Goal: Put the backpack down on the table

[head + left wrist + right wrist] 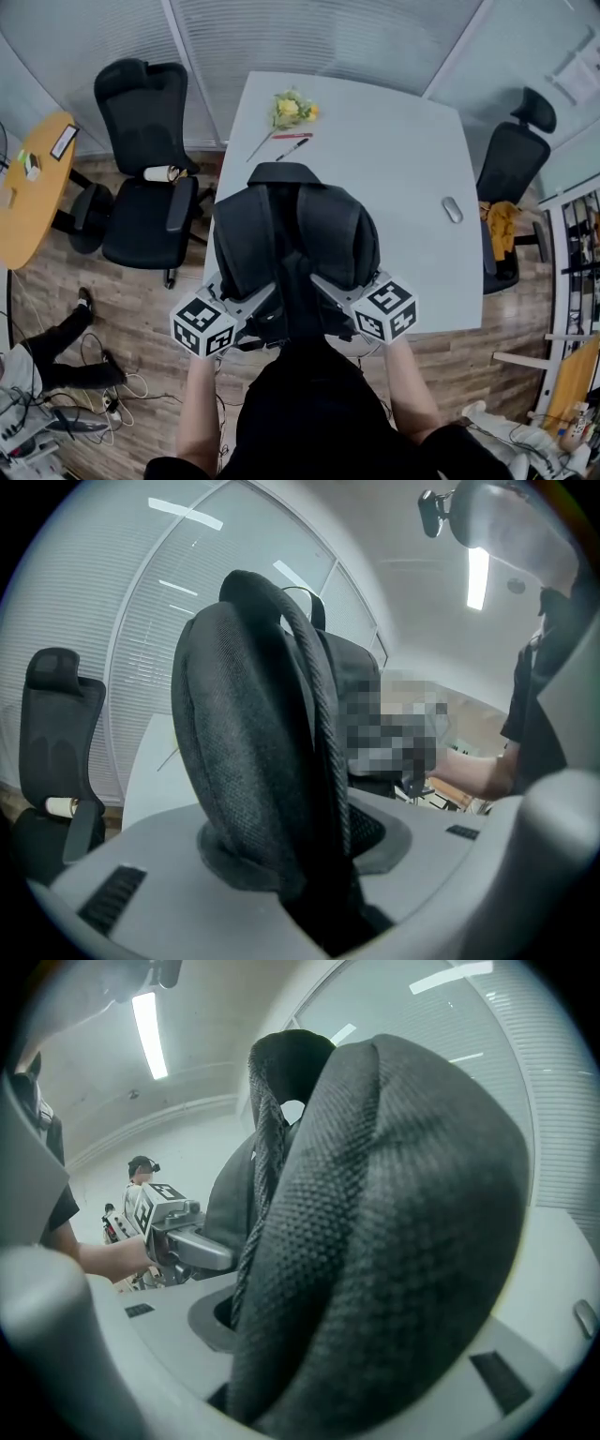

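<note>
A black backpack (pixel 291 239) hangs upright over the near left part of the white table (pixel 403 150), its padded shoulder straps facing me. My left gripper (pixel 258 305) is shut on the left shoulder strap (pixel 253 761), which fills the gap between its jaws (pixel 309 892). On the other side, my right gripper (pixel 328 291) is shut on the right shoulder strap (pixel 375 1241), which is thick and mesh-covered. The left gripper (pixel 173 1232) also shows in the right gripper view. Whether the pack's bottom touches the table is hidden.
On the far part of the table lie a yellow flower bunch (pixel 292 109), a red pen (pixel 292 137) and a black pen (pixel 292 149); a grey mouse (pixel 453 209) sits at the right. Black office chairs stand left (pixel 145 178) and right (pixel 511 169). A wooden table (pixel 33 187) is far left.
</note>
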`<state>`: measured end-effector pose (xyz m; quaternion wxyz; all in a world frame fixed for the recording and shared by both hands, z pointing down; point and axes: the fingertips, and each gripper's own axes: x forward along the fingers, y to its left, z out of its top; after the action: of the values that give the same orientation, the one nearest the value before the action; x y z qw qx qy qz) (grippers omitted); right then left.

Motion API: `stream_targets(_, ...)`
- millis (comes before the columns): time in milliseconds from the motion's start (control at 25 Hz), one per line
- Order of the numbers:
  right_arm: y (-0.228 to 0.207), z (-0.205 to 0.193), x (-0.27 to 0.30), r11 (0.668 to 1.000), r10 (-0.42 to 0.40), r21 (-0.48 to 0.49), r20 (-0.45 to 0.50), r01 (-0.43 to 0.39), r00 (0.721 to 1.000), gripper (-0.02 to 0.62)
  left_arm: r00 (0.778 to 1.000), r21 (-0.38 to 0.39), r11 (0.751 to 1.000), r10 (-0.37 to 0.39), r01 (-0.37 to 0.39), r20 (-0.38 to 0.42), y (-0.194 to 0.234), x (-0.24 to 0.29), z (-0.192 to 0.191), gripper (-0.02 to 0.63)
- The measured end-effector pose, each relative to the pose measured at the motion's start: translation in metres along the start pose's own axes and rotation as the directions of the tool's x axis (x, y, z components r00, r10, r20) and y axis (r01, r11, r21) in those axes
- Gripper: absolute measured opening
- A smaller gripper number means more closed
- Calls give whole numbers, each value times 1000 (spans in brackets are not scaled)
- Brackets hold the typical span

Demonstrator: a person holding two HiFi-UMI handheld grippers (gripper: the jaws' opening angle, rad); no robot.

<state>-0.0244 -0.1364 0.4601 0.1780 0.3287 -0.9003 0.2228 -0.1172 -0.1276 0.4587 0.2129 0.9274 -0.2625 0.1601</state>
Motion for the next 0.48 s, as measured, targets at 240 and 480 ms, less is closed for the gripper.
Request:
stream_targets(240,-22,-2,13,999,27,40,-20,-26,999,219,999,-33,999,10,-11,-39,17,18,1,152)
stream_targets(480,-41,-4,25,997,47,70,-38,-44,998,219,997,-52,998,21,-25,-69,31,33,0,155)
